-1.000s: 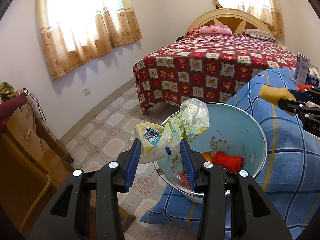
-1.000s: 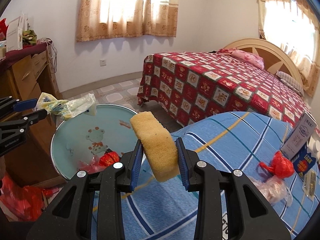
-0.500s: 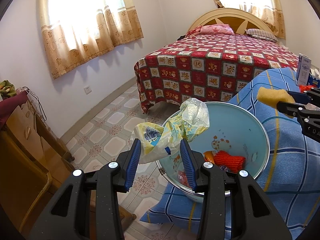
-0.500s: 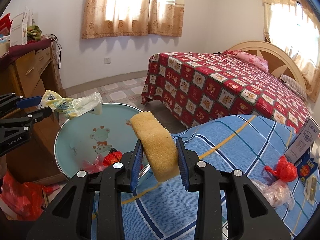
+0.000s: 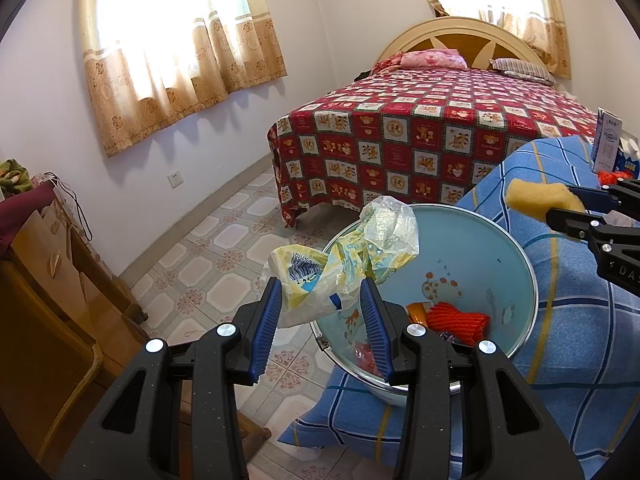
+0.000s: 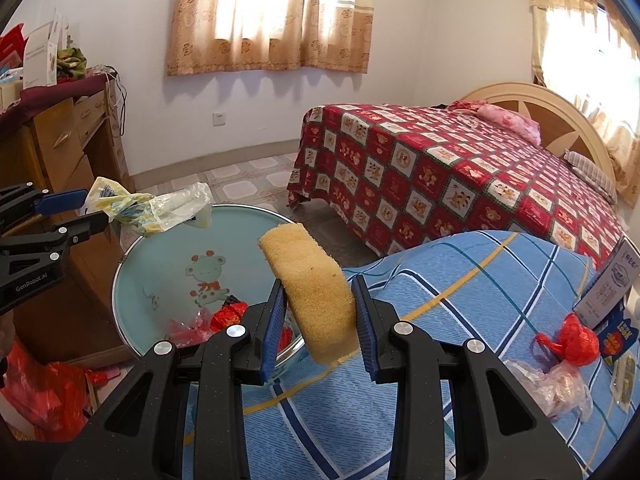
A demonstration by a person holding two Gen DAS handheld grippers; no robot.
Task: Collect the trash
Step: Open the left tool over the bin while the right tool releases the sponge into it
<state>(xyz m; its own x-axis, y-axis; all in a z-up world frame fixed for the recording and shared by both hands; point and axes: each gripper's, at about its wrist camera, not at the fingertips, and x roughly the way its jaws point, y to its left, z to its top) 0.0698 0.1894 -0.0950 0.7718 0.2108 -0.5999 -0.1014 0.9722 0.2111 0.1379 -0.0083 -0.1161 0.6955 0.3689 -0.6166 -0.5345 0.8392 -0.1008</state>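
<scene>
My left gripper (image 5: 320, 286) is shut on a crumpled yellow-and-clear plastic wrapper (image 5: 344, 258), held over the near rim of a light blue basin (image 5: 516, 248). The basin holds red and orange scraps (image 5: 456, 316). In the right wrist view the same basin (image 6: 132, 256) sits at the left edge of a blue plaid cover, and my right gripper (image 6: 320, 296) is shut on a yellow sponge (image 6: 310, 284) just right of the basin. The left gripper (image 6: 86, 208) with the wrapper (image 6: 160, 210) shows at the far left. The sponge (image 5: 540, 198) also appears at the right of the left wrist view.
On the blue plaid cover (image 6: 460, 280) lie a red net bag (image 6: 572, 338), a clear plastic bag (image 6: 556, 388) and a small box (image 6: 608, 288). A bed with a red quilt (image 5: 420, 136) stands behind. A wooden cabinet (image 5: 44, 280) is at the left, tiled floor between.
The right gripper with the sponge has drifted slightly toward the basin. The left gripper and its wrapper have stayed in place.
</scene>
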